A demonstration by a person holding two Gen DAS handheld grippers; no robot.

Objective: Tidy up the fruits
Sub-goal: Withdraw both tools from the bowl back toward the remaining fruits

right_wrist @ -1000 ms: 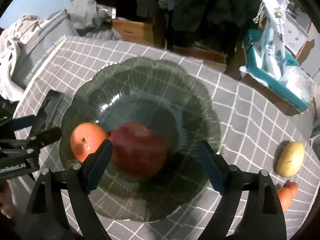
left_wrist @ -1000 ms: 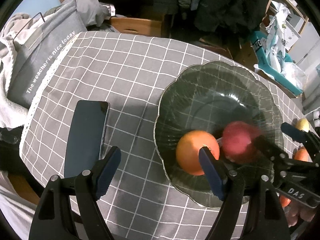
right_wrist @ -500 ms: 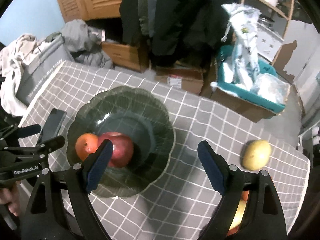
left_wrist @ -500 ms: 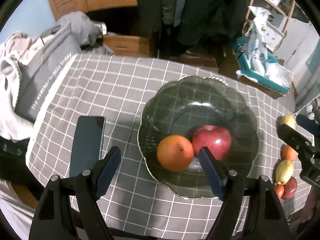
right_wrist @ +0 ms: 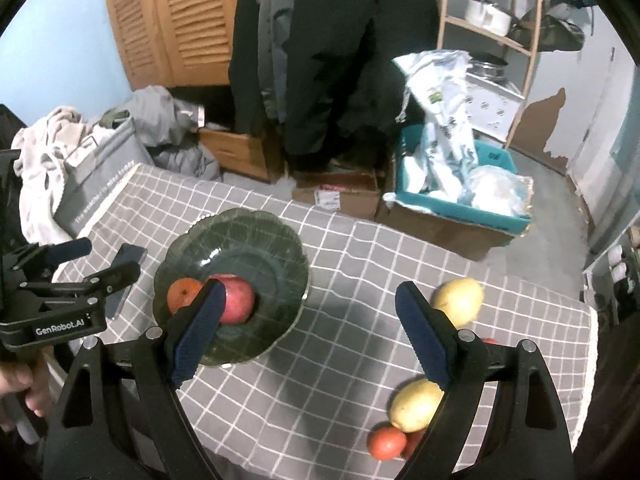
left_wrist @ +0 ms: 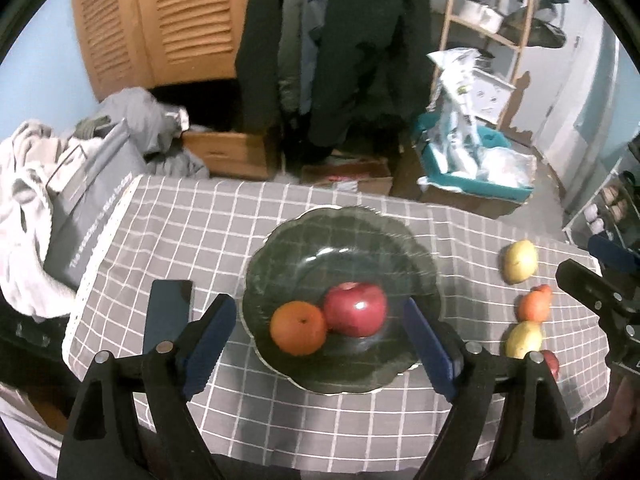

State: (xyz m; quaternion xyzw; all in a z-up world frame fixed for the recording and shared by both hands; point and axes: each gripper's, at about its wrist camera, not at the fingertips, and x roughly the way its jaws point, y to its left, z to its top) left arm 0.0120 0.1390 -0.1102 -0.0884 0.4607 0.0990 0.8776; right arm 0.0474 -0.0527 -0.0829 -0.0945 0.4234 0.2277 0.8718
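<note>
The table (left_wrist: 192,240), under a grey checked cloth, runs out of frame at its near edge in both views, and black gripper arms cover much of its front. On it sits the dark green scalloped bowl (left_wrist: 344,232), its near rim partly masked by the left gripper's fingers (left_wrist: 212,336) in the left wrist view; in the right wrist view one blue pad crosses the fruit inside it. The bowl holds a red apple (left_wrist: 356,310) and an orange (left_wrist: 298,328), the two touching near the front wall. A dark phone (left_wrist: 168,312) lies flat left of the bowl, its lower end hidden. Loose fruit lies well right of the bowl: a yellow pear (right_wrist: 458,300), a second yellow pear (right_wrist: 414,404) half behind a finger, and a small red fruit (right_wrist: 386,442) beside it, hard to identify. The left gripper (left_wrist: 316,344) hangs spread wide and empty above the bowl's near edge; the right gripper (right_wrist: 312,336) is likewise wide apart, holding nothing, over bare cloth.
</note>
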